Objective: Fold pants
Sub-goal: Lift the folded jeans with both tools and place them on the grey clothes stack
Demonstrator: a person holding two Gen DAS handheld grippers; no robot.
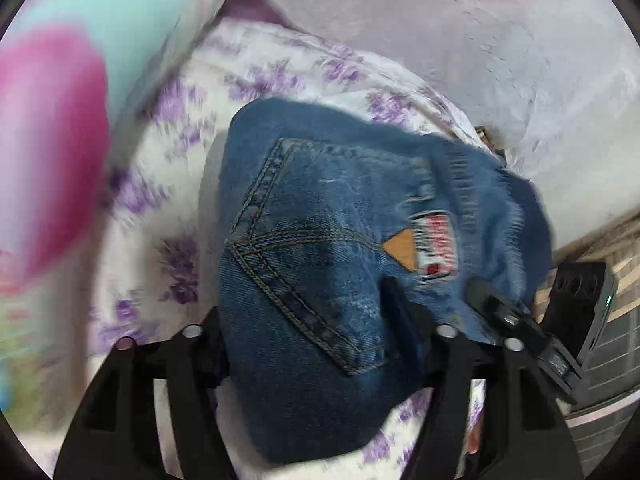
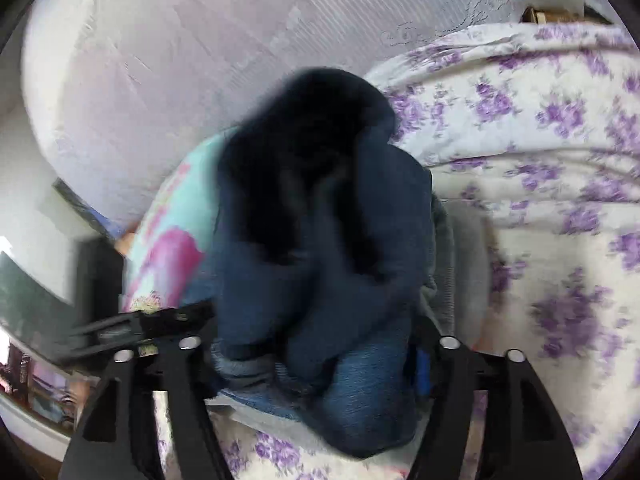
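Note:
Blue denim pants are bundled into a thick fold above a purple-flowered bedsheet. The back pocket and a tan-and-red label face the left wrist camera. My left gripper is shut on the near edge of the pants, which fill the gap between its fingers. The right gripper shows at the pants' right edge in this view. In the right wrist view my right gripper is shut on the dark folded pants, which hang bunched and blurred in front of it. The fingertips are hidden by cloth.
A pillow or blanket in turquoise and pink lies left of the pants, also in the right wrist view. A pale quilted headboard or mattress stands behind. The flowered sheet spreads to the right. Room furniture shows at the far left.

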